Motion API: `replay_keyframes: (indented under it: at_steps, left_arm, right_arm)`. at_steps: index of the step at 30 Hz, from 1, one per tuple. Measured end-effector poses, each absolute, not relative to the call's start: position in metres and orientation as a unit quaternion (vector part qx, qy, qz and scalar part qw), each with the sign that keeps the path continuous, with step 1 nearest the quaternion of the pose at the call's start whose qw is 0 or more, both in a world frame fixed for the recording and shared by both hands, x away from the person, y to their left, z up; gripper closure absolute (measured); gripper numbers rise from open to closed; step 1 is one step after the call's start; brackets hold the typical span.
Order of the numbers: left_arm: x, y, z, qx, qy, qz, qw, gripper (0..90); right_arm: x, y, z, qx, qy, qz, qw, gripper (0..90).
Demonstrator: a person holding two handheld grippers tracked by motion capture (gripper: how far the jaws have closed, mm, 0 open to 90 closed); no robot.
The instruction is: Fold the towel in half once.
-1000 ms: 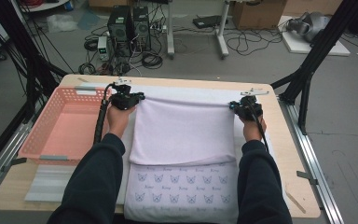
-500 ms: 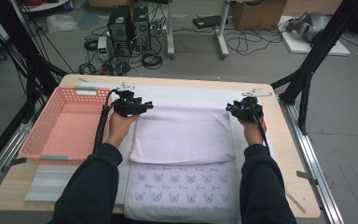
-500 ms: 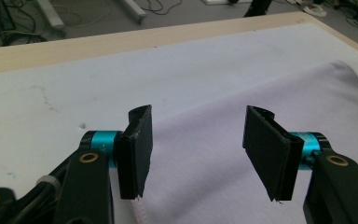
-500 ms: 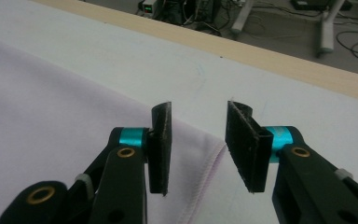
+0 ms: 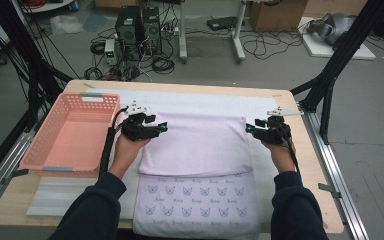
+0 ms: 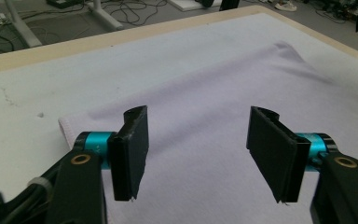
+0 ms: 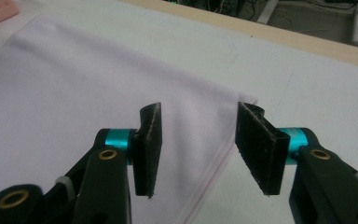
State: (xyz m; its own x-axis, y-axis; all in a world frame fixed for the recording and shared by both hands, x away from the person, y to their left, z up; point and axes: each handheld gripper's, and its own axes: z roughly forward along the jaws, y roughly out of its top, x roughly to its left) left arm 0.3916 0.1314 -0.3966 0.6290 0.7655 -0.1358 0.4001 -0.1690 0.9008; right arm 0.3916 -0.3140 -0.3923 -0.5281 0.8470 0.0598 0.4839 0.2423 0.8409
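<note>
— Where's the cloth (image 5: 195, 145) now?

— Flat on the desk (image 5: 300, 165), far half folded toward you over the cat-print part, pink basket (image 5: 70, 132) to its left.

— And your claws?

— Your left claw (image 5: 161, 127) and right claw (image 5: 249, 127) have just been opening; a second ago they pinched the far corners. Both released, nothing between them. This fold looks done.

High view looks forward and down over my table (image 5: 280, 95). Each gripper view sits low and close, facing across the folded cloth (image 5: 195, 145), shared by all.
</note>
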Motion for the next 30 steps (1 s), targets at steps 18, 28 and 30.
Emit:
replay_keyframes:
  at_steps: [18, 28, 30]
  left_arm:
    - [0.314, 0.177, -0.426, 0.748, 0.394, 0.154, 0.512, 41.5]
    - [0.286, 0.178, -0.438, 0.777, 0.372, 0.134, 0.49, 53.2]
    - [0.283, 0.178, -0.441, 0.783, 0.369, 0.136, 0.481, 55.7]
  right_arm:
    - [0.307, -0.32, -0.41, 0.41, 0.78, 0.433, 0.191, 42.5]
    - [0.29, -0.324, -0.43, 0.406, 0.783, 0.442, 0.165, 52.9]
    - [0.29, -0.32, -0.431, 0.402, 0.785, 0.443, 0.161, 52.9]
